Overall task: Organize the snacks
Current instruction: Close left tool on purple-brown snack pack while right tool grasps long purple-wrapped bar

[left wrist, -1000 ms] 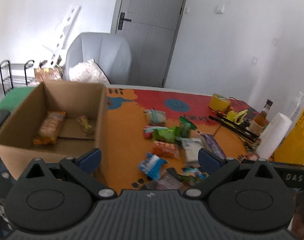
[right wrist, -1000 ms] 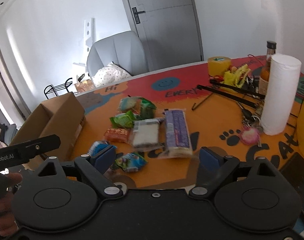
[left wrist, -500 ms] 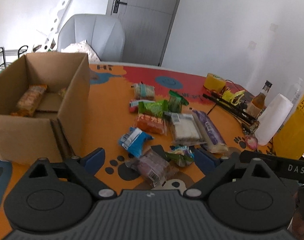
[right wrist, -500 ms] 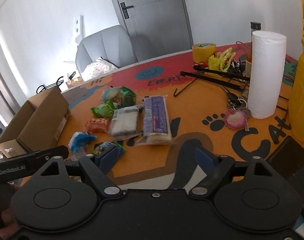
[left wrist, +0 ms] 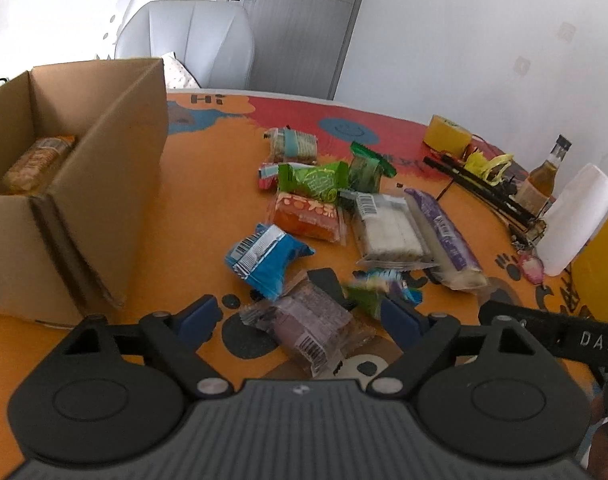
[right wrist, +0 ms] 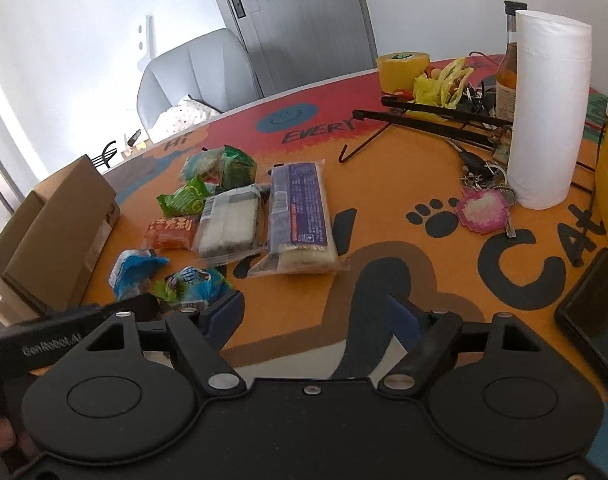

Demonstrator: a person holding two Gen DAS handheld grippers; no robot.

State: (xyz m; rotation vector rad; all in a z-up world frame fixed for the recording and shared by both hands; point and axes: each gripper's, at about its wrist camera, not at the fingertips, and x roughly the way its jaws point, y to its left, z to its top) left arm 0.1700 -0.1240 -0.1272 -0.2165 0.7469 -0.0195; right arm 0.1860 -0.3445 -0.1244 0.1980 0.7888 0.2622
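From the left wrist view we find the left gripper [left wrist: 297, 314] angled down over a clear-wrapped snack [left wrist: 312, 326] on the table [left wrist: 199, 200], fingers apart and just closing, not pressing it; a cardboard box [left wrist: 103, 200] stands left. From the right wrist view, the right gripper [right wrist: 316, 316] tilts down over bare table, fingers closing, empty, snacks [right wrist: 239, 216] beyond.

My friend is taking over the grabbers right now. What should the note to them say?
Left gripper: open, jaws just closing in, nothing pressed, a clear purple-brown snack packet between them.
Right gripper: open, jaws just closing in, only the orange printed tablecloth between them.
Done: an orange biscuit pack lies in the brown cardboard box.
Left: the other snacks, including the blue foil packet and long purple bar, lie loose on the tablecloth.
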